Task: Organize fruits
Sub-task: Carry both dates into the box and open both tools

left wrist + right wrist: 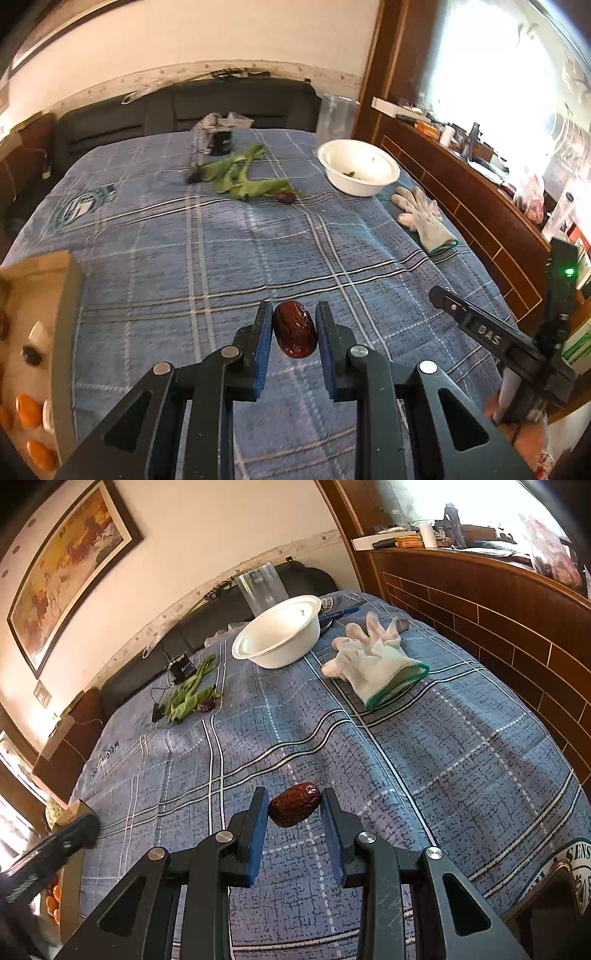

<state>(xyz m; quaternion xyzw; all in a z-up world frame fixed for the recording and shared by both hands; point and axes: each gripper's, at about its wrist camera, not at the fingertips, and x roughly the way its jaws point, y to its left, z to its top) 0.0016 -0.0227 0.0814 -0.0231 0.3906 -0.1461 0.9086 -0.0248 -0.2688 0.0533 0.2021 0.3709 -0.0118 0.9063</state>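
Each claw, left point(294, 328) and right point(294, 806), grips a red date; next, carry both to the cardboard box point(40, 321) at the bed's left edge.

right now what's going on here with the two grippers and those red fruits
A person is sorting fruit on a blue plaid cloth with a gripper in each hand. The left gripper is shut on a glossy red date. The right gripper is closed around a wrinkled red date. A cardboard box at the left already holds orange fruits. A white bowl, white gloves and leafy greens lie farther back.
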